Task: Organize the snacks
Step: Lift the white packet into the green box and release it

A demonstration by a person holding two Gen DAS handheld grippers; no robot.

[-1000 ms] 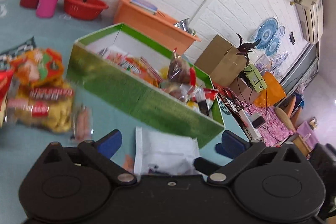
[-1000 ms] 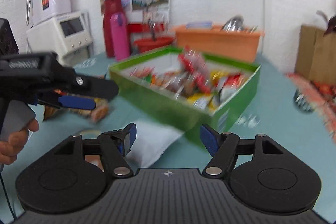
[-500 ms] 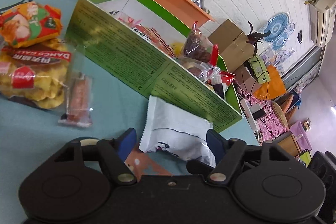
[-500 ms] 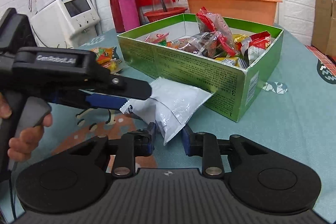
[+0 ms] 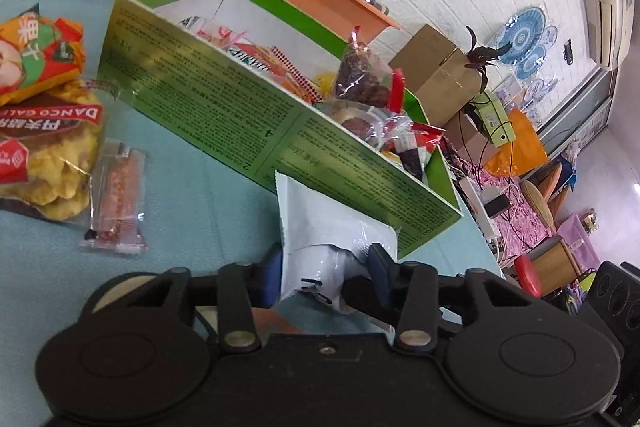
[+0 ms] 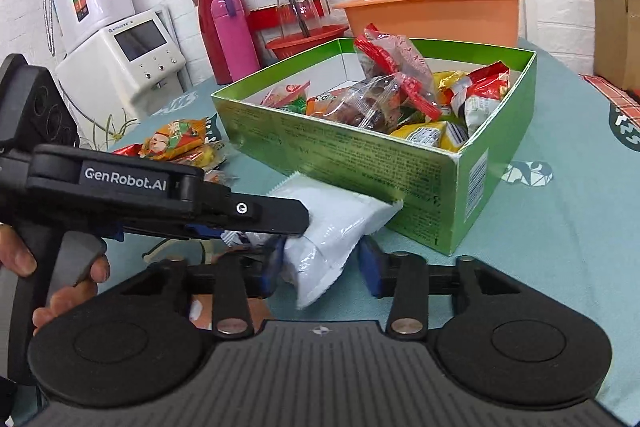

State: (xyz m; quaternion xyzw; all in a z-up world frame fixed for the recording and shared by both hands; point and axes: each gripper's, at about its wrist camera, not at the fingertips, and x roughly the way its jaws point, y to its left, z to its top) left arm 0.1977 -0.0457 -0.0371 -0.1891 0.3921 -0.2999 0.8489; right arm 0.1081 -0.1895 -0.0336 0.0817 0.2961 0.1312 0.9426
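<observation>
A white snack packet (image 5: 320, 227) lies on the teal table against the near wall of a green box (image 5: 240, 115) full of snacks. My left gripper (image 5: 324, 275) has closed on the packet's near end, its blue pads pressing both sides. In the right wrist view the packet (image 6: 336, 227) lies between my right gripper's (image 6: 320, 267) blue pads, with a gap beside the right pad, so that gripper is open. The left gripper's arm crosses that view from the left, over the packet. The green box (image 6: 360, 155) stands just behind.
Loose snacks lie left of the box: an orange packet (image 5: 32, 55), a bag of yellow crackers (image 5: 48, 155) and a small clear-wrapped bar (image 5: 116, 199). An orange basin (image 6: 436, 15), red bowl, pink flask (image 6: 232, 31) and white appliance (image 6: 120, 55) stand at the back. The table edge is to the right.
My left gripper has moved in and closed on the white packet. My right gripper, closed on the packet half a second ago, has opened.
</observation>
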